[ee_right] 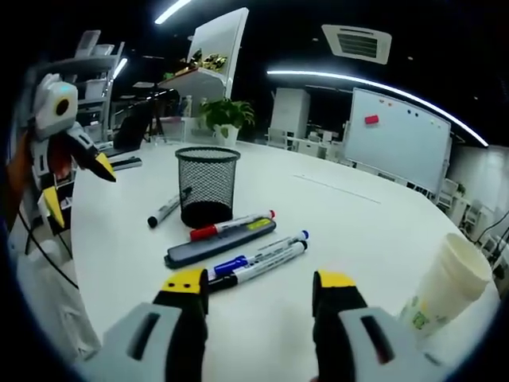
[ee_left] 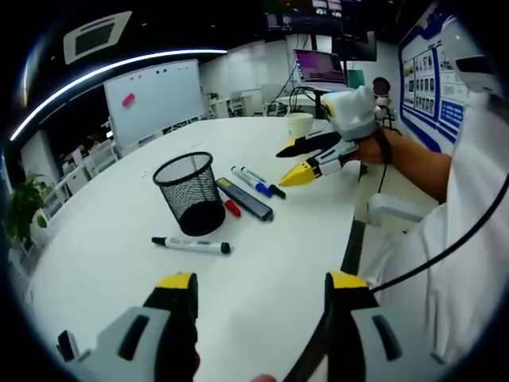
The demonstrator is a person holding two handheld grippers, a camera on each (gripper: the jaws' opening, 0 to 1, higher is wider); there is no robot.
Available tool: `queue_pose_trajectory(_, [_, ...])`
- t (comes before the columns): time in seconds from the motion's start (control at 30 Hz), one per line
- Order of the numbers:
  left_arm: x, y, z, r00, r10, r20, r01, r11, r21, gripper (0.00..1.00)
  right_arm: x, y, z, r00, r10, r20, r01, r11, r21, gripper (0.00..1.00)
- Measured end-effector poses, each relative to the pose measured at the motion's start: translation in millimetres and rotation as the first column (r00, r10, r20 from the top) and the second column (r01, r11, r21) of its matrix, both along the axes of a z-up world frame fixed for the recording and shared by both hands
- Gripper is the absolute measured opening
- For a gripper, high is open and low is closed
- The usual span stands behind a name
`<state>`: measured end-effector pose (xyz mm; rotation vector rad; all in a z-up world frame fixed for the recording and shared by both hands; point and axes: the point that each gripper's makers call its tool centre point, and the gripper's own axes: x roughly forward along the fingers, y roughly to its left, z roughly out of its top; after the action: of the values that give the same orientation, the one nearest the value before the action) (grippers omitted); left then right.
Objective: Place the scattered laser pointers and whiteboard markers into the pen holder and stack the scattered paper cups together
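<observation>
Black wire-mesh pen holder (ee_right: 207, 185) stands empty; every marker and the grey laser pointer (ee_right: 219, 243) lie beside it, white paper cups (ee_right: 445, 288) well apart. Both grippers (ee_left: 260, 288) (ee_right: 260, 291) gape, empty.

the tabletop (ee_right: 358, 215) is plain white. the pen holder (ee_right: 207, 185) is black wire mesh. one whiteboard marker (ee_right: 231, 226) has a white barrel with red ends and a yellow-green label; the blue marker (ee_right: 257, 255) has a white barrel and blue cap; the black marker (ee_right: 262, 267) has a white barrel and black cap. the laser pointer (ee_right: 219, 243) is dark grey. the paper cup (ee_right: 445, 286) is cream with green print. the left gripper (ee_left: 259, 296) and right gripper (ee_right: 260, 293) are grey and black, with yellow tips on the jaws.
</observation>
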<state>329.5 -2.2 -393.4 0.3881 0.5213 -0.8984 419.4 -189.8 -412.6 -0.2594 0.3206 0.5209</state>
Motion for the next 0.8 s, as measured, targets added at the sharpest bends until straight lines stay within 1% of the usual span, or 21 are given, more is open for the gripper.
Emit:
queue_pose_trajectory(0.2, [-0.5, 0.1, -0.7, 1.0, -0.005, -0.001, 0.005, 1.0, -0.002, 0.66, -0.6, 2.1, -2.1, 1.0, -0.005, -0.012, 0.005, 1.0, 0.001, 0.53])
queue_pose_trajectory(0.47, [-0.5, 1.6, -0.6, 1.0, 0.0, 0.001, 0.0, 1.0, -0.004, 0.66, -0.2, 4.1, -0.5, 1.0, -0.017, -0.019, 0.018, 1.0, 0.023, 0.52])
queue_pose_trajectory(0.73, [0.0, 0.1, -0.6, 1.0, 0.0, 0.001, 0.0, 1.0, -0.009, 0.66, -4.6, 13.0, -5.6, 0.999, 0.0, -0.035, 0.001, 1.0, 0.021, 0.51])
queue_pose_trajectory(0.8, [0.2, -0.6, -1.2, 1.0, -0.003, 0.001, 0.003, 1.0, -0.002, 0.66, -5.1, 13.8, -5.1, 0.999, 0.0, -0.033, 0.001, 1.0, 0.027, 0.51])
